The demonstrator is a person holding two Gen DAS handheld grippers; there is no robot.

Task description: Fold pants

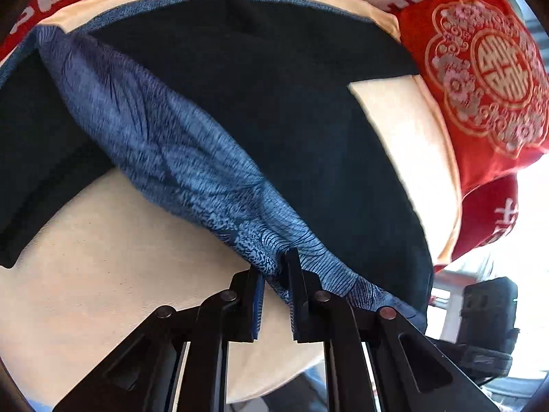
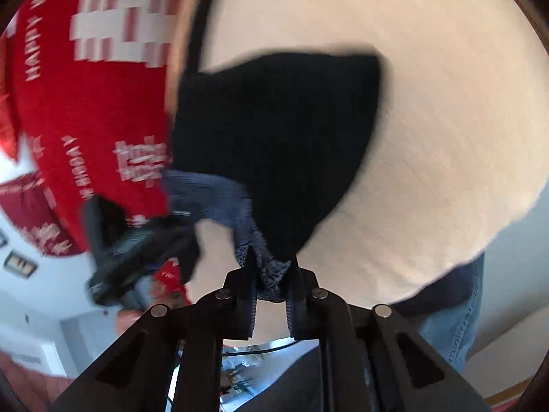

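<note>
Fingers of the left gripper [image 1: 276, 267] pinched the dark pants' [image 1: 257, 86] blue-lined edge; the right gripper [image 2: 272, 267] clamped another bunched edge. Pants lay on a cream cushion [image 1: 103, 257].

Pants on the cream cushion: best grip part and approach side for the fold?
Grip the pants at the lifted blue patterned edge: it stands proud of the cream cushion, so fingers can straddle it. Come from the near, open side of the cushion, angled down. The left gripper and right gripper each already pinch this fabric that way.
</note>
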